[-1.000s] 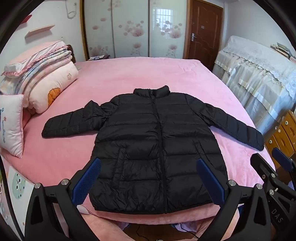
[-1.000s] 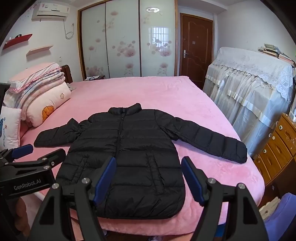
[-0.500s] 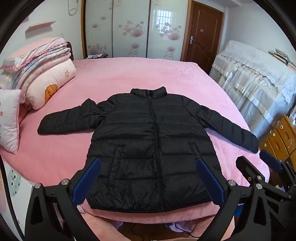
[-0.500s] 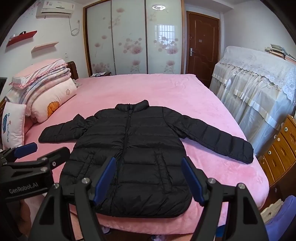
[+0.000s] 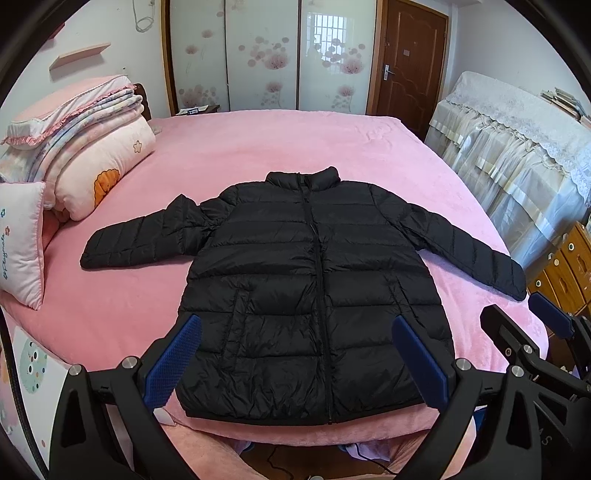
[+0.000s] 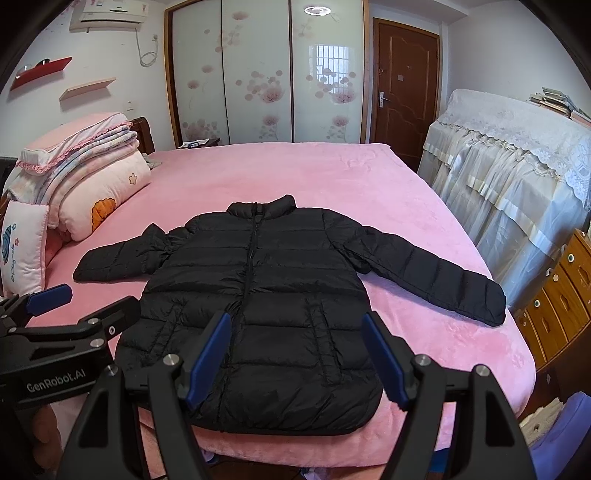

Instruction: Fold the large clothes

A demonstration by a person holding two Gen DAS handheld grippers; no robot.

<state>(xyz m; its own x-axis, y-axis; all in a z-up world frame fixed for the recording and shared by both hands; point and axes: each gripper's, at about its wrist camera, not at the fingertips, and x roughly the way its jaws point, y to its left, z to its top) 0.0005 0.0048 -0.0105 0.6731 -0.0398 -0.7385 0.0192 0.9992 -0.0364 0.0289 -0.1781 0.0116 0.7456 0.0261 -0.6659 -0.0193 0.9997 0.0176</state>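
Both grippers are drifting slightly to the person's left and tilting up compared with a second ago, so the black quilted puffer jacket [image 5: 314,288] is sliding a little rightward in each view while lying just as it did, flat and zipped on the pink plush bedspread [image 5: 258,147], hem along the near edge, sleeves spread toward the left and right edges. That suggests the folding is not yet starting and the person is only lining up an approach, probably toward a sleeve. The left gripper [image 5: 295,358] is hanging above the hem with its blue-padded fingers [image 5: 173,362] spread wide, holding nothing; the right gripper [image 6: 297,358] is likewise gaping and empty. The left wrist view is showing the right gripper's side off the right edge of the bed; the right wrist view alone is showing the left gripper's branded body, the wall air conditioner [image 6: 110,13] and the red wall shelf [image 6: 40,72].
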